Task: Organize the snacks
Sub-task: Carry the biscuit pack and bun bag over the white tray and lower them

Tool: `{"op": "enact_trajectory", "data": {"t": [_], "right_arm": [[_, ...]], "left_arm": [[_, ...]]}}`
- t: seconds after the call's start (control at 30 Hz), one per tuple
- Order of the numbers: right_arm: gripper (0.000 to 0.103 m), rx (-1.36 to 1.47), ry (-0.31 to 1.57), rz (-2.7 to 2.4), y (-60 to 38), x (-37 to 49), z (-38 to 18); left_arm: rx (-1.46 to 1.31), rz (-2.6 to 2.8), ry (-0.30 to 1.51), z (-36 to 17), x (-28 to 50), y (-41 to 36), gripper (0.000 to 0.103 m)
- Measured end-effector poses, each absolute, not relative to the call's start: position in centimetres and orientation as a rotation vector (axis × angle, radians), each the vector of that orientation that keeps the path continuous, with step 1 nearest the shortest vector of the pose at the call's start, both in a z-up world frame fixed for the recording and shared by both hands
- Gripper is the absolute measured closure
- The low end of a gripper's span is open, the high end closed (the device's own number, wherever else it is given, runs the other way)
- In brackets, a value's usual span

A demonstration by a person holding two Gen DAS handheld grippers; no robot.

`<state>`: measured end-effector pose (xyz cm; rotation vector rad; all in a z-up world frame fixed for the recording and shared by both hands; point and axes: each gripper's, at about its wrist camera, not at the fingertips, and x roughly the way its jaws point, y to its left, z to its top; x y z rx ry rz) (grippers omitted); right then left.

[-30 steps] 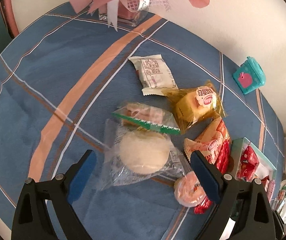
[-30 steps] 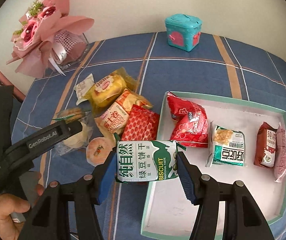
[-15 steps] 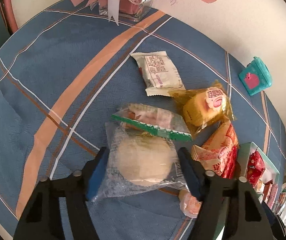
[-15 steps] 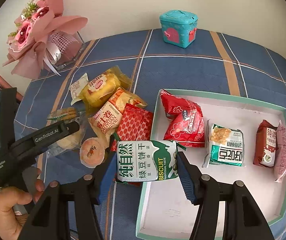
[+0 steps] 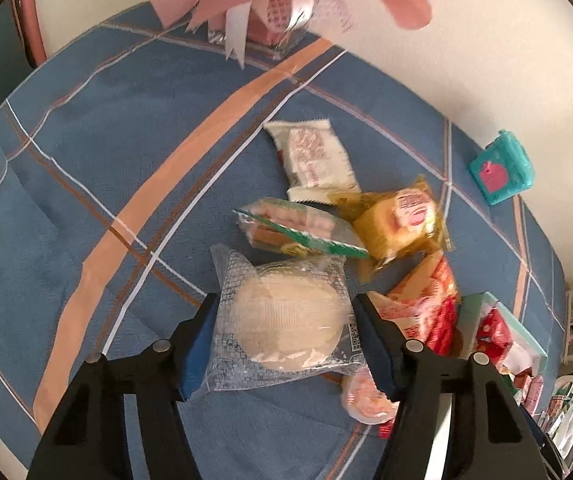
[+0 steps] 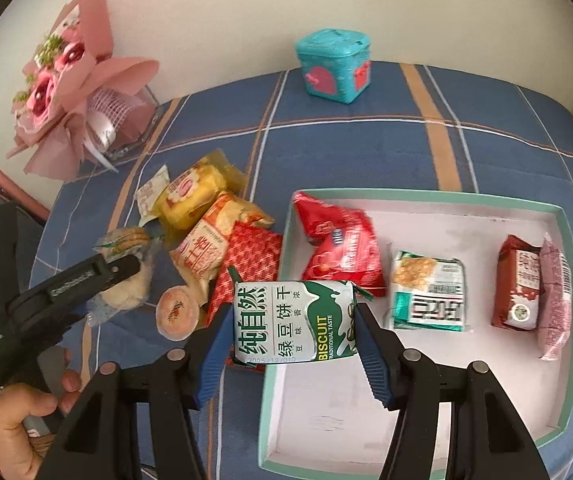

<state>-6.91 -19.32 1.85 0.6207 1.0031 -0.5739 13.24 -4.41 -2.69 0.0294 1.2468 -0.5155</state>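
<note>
My left gripper (image 5: pixel 284 334) is shut on a round pale pastry in a clear wrapper (image 5: pixel 286 320), lifted slightly off the blue cloth; it also shows in the right wrist view (image 6: pixel 126 294). My right gripper (image 6: pixel 294 338) is shut on a green and white biscuit pack (image 6: pixel 294 322), held over the left edge of the white tray (image 6: pixel 426 208). The tray holds red packs (image 6: pixel 338 248), a green pack (image 6: pixel 428 290) and a dark red and a pink pack (image 6: pixel 518 284). Loose snacks lie left of the tray: a yellow cake (image 6: pixel 190 198), an orange pack (image 6: pixel 206 248), a red pack (image 6: pixel 250 260).
A pink bouquet (image 6: pixel 70 92) stands at the back left and a teal box (image 6: pixel 332 64) at the back. A small round orange snack (image 6: pixel 176 312) and a green-striped cookie pack (image 5: pixel 294 232) lie on the cloth. A white pack (image 5: pixel 312 160) lies beyond them.
My left gripper closed on the round pastry pack and raised it a little. My right gripper moved slightly right with the biscuit pack toward the tray.
</note>
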Motion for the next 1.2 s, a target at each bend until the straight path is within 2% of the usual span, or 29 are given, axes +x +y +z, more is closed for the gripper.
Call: {"op": "enact_trajectory", "data": {"t": [0.47, 0.83, 1.2], "right_arm": [[0.041, 0.722, 0.962, -0.706, -24.3, -13.3, 2.0], [0.041, 0.770, 0.964, -0.794, -27.1, -17.8, 1.5], [0.041, 0.772, 1.022, -0.820, -27.5, -18.8, 0.2]], "left_arm": [[0.064, -0.663, 1.158, 1.8, 6.7, -9.3, 0.036], [0.170, -0.792, 1.208, 0.7, 0.2, -14.4, 0.036], [0.239, -0.821, 1.263, -1.2, -2.3, -15.9, 0.036]]}}
